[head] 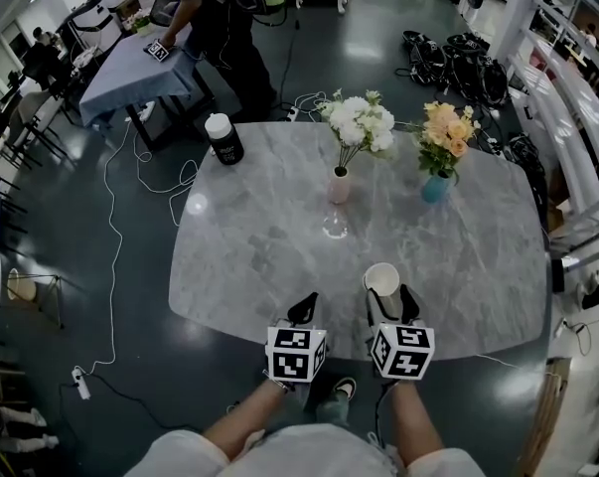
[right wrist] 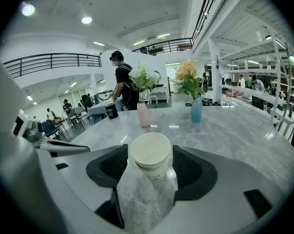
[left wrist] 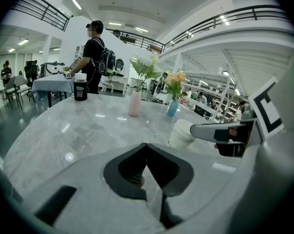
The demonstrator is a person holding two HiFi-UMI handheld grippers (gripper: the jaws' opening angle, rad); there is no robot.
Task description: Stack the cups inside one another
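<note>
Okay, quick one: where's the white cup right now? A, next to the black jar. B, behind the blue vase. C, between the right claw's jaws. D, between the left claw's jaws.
C: the cup stands between the spread jaws of the right claw, while the left claw is shut with nothing in it.

The left gripper (left wrist: 147,150) has its dark jaws closed tip to tip with nothing between them, over a pale grey marble table (left wrist: 64,130). Just to their right stands a white paper cup (left wrist: 181,133), with the right gripper (left wrist: 207,129) beside it. Farther off stand a pink vase (left wrist: 134,104), a blue vase (left wrist: 173,107) and, far left, a black white-lidded jar (left wrist: 80,87).
</note>
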